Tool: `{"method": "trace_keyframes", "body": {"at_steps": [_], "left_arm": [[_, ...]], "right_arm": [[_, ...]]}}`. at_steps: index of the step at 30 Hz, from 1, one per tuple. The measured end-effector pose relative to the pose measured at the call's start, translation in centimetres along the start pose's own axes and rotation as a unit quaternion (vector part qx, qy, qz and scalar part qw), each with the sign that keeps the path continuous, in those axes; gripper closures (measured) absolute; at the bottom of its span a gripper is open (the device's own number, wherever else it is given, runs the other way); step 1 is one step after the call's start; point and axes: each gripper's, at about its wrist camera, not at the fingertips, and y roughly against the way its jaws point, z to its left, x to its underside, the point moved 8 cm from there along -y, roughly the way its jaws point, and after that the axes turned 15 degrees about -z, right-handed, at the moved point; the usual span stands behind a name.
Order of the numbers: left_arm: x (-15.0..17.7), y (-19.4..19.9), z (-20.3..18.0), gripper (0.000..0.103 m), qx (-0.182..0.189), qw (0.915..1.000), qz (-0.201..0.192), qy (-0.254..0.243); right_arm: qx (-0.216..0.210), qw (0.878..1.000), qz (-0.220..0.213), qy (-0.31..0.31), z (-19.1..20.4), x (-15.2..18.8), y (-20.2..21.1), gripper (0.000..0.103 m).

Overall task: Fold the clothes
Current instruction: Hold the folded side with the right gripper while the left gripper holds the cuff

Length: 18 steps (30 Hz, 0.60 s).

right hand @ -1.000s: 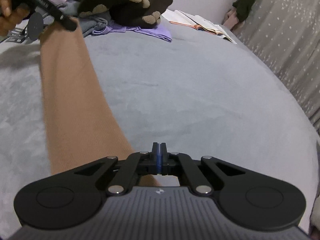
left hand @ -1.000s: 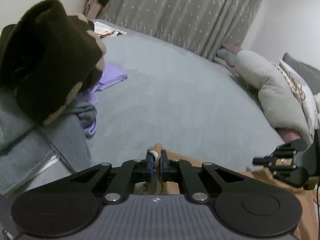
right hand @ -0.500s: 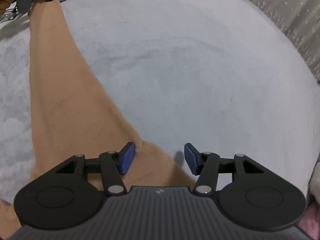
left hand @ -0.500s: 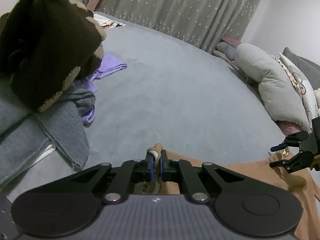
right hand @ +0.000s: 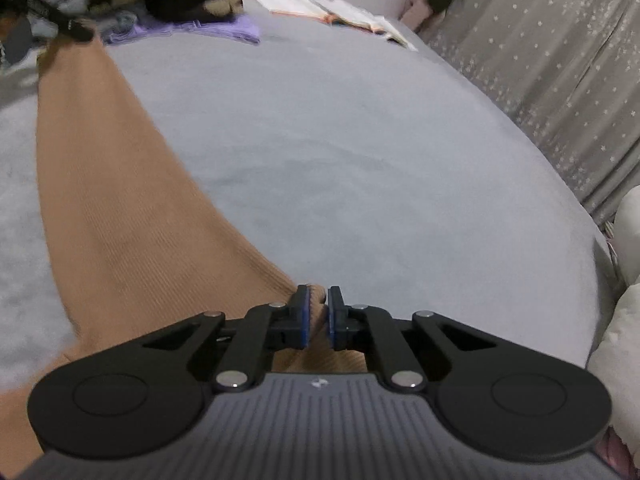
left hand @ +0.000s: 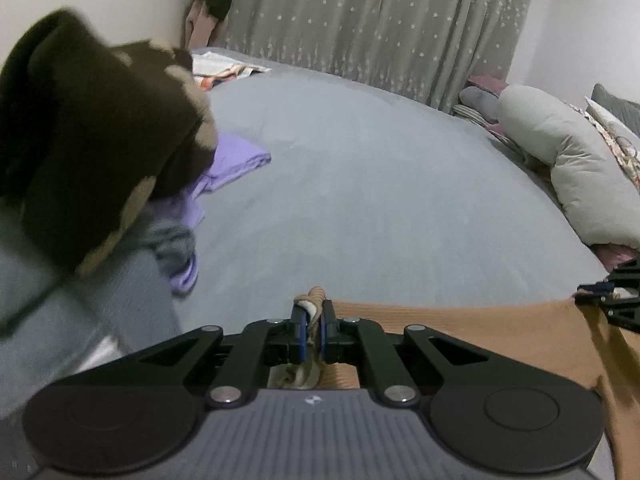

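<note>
Tan ribbed garment [right hand: 120, 216] stretches from upper left to lower centre of the right wrist view, flat on the grey bed [right hand: 360, 140]. Left gripper [left hand: 313, 326] pinches its bunched corner; right gripper [right hand: 318, 316], jaws just closed, clamps the other end. Both tilt downward. Brown fleece [left hand: 92, 132] tops the soft pile at left.

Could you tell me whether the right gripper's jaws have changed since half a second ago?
Yes. The right gripper stood open over the tan garment; its jaws have just been closing and now pinch the garment's edge.
</note>
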Motion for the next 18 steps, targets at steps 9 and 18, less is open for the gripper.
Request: {"method": "trace_keyframes", "body": {"at_steps": [9, 18], "left_arm": [[-0.1, -1.2, 0.5, 0.097, -0.022, 0.9996, -0.009, -0.017], [-0.6, 2.2, 3.0, 0.094, -0.095, 0.9953, 0.017, 0.000]], "right_arm": [[0.077, 0.996, -0.029, -0.043, -1.2, 0.9, -1.4, 0.102], [0.124, 0.982, -0.012, -0.143, -2.2, 4.9, 1.4, 0.091]]}}
